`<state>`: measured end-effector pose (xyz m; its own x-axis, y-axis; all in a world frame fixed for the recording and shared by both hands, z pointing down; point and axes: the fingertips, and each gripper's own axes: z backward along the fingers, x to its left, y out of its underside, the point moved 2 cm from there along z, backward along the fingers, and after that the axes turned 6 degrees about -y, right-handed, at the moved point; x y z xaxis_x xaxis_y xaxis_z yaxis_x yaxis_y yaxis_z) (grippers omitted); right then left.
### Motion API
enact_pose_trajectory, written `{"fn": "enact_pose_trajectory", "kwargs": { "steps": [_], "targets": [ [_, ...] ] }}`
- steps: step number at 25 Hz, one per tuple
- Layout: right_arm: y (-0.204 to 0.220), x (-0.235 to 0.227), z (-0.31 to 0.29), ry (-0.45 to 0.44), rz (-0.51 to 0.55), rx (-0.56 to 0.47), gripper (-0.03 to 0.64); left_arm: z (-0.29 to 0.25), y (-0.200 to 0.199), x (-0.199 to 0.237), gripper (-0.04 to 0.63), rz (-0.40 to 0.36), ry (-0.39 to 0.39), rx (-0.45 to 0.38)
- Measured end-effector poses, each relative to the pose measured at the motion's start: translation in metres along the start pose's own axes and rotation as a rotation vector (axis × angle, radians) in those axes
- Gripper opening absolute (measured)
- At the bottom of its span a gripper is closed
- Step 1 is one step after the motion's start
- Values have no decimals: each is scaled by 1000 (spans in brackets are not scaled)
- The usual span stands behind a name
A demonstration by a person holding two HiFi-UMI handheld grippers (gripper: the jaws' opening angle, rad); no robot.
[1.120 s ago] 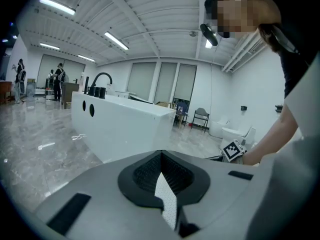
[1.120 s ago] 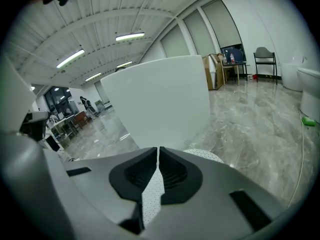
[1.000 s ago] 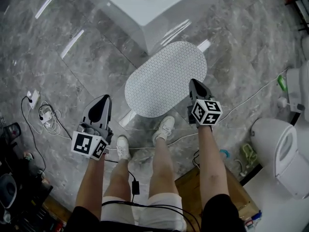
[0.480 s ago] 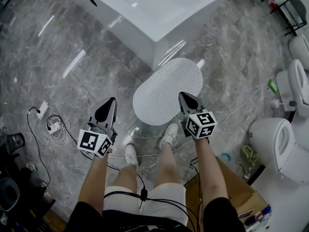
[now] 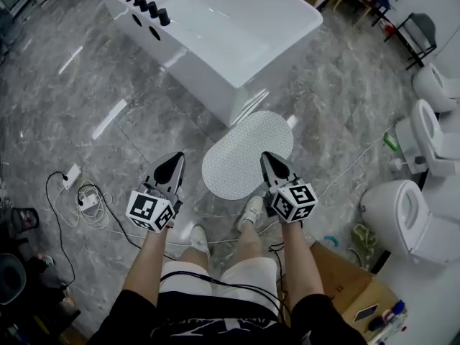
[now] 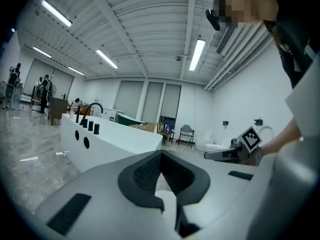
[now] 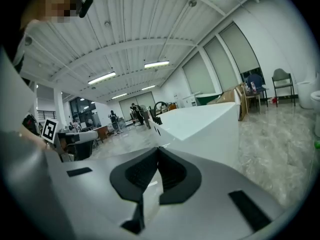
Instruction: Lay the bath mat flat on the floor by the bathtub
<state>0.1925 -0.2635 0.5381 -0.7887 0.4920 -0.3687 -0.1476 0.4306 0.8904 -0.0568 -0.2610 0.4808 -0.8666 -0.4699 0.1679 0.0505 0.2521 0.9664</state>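
Observation:
The white dotted oval bath mat [image 5: 248, 153] lies flat on the grey marble floor, one end close to the corner of the white bathtub [image 5: 215, 27]. My left gripper [image 5: 176, 157] hangs high above the floor left of the mat, jaws shut and empty. My right gripper [image 5: 266, 155] is held over the mat's near right edge, also shut with nothing in it. In the left gripper view the shut gripper [image 6: 160, 154] points level toward the bathtub [image 6: 110, 139]. The right gripper view has its gripper [image 7: 158, 150] shut, the bathtub [image 7: 200, 126] ahead.
Three toilets [image 5: 410, 214] line the right side, with a green bottle [image 5: 390, 141] on the floor near them. Cables and a power strip [image 5: 79, 192] lie at the left. A cardboard box [image 5: 345, 279] sits behind my right leg. Black taps [image 5: 140, 2] top the tub's rim.
Both grippers have risen away from the floor and the view has pulled back, so the mat looks smaller and more of the bathtub shows. The mat has not moved.

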Motion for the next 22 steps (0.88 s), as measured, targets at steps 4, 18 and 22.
{"fn": "enact_pose_trajectory", "kwargs": {
  "steps": [4, 18, 22],
  "targets": [
    [-39, 33, 20, 6, 57, -43, 25, 18, -34, -2, 14, -11, 7, -25],
    [-123, 118, 79, 12, 112, -122, 25, 85, -139, 3, 14, -28, 10, -129],
    [-141, 135, 91, 11, 94, -140, 25, 106, -164, 3, 14, -24, 11, -152]
  ]
}}
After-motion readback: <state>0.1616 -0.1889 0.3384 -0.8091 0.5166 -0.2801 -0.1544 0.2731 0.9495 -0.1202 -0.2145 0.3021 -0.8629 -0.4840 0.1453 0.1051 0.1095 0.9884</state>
